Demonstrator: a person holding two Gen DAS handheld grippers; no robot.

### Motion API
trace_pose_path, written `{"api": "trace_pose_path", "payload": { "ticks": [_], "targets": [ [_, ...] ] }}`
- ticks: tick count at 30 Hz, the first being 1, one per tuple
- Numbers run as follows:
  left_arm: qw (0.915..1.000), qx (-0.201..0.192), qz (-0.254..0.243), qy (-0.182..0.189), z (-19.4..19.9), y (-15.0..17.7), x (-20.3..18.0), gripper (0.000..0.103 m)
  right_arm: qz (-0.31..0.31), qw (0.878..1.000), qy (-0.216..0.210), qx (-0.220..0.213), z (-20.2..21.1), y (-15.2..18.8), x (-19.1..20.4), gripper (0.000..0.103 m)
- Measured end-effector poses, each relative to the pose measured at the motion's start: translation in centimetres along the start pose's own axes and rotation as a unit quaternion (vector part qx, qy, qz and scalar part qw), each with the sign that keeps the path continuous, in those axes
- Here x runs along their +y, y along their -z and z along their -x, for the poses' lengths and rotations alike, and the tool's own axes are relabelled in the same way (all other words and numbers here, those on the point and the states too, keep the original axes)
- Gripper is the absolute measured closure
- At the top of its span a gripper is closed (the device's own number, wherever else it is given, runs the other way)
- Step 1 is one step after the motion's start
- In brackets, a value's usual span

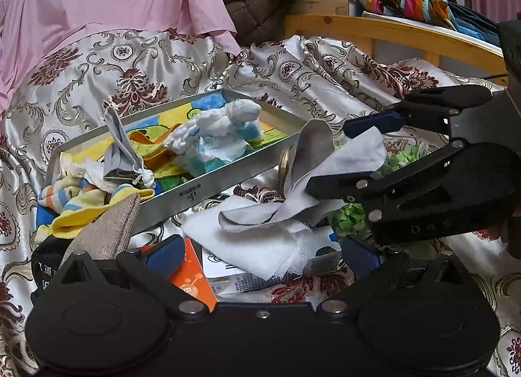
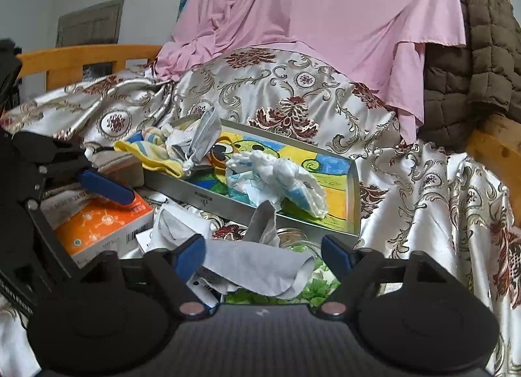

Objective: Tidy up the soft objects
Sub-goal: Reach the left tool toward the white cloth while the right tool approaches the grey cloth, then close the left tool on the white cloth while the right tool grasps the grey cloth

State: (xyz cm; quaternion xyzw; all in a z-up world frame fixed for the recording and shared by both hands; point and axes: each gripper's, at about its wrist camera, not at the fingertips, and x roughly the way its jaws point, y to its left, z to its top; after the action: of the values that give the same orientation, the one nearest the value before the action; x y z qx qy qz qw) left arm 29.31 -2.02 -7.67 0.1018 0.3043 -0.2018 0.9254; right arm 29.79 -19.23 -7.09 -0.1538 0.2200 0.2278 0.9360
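Now both my tongs stand apart: the right gripper straddles the grey cloth, unclamped; the left gripper hangs over white gauze. Closing could, I judge, snag the jar at 12 o'clock, touching the cloth. Beyond, the tray rim crowds; open room lies at 3 o'clock.

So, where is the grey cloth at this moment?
The grey cloth lies between the open right gripper fingers, just in front of the metal tray, on the white cloth.
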Motion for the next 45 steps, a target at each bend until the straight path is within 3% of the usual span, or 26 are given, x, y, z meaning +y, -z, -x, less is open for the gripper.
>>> {"api": "trace_pose_path", "payload": {
  "ticks": [5,7,10,16,23,35,38,40,45],
  "targets": [
    [1.0,-0.003,-0.005,-0.001,-0.3,0.0,-0.3,0.001,0.01,1.0,0.0,0.006,-0.1,0.2,0.2,0.046],
    [1.0,-0.006,0.001,0.0,-0.5,-0.1,-0.2,0.001,0.02,1.0,0.001,0.008,0.1,0.2,0.3,0.062],
    [0.9999,-0.007,0.011,0.005,-0.9,-0.2,0.0,0.001,0.025,1.0,0.002,0.016,0.2,-0.1,0.4,0.077],
    [0.9997,-0.002,0.024,0.0,-2.0,-0.6,0.2,0.002,-0.023,0.999,0.018,0.014,0.8,-0.4,-2.4,0.088],
    [0.9997,0.016,0.017,-0.003,-3.4,-0.7,-0.3,0.009,-0.084,0.996,0.027,0.013,1.0,-0.3,-5.6,0.089],
    [0.997,0.024,0.073,0.0,-3.7,-1.0,1.3,0.034,-0.088,0.996,0.008,0.023,0.7,0.0,-5.1,0.089],
    [0.9975,0.024,0.066,-0.007,-3.7,-1.0,1.2,0.038,-0.1,0.995,-0.002,0.025,0.7,0.2,-5.3,0.079],
    [0.9976,0.024,0.064,-0.01,-3.6,-0.9,1.2,0.042,-0.106,0.994,-0.003,0.022,0.7,0.2,-5.3,0.065],
    [0.9978,0.023,0.059,-0.018,-3.3,-0.8,0.9,0.061,-0.096,0.995,0.0,0.017,0.5,0.3,-4.7,0.059]
  ]
}}
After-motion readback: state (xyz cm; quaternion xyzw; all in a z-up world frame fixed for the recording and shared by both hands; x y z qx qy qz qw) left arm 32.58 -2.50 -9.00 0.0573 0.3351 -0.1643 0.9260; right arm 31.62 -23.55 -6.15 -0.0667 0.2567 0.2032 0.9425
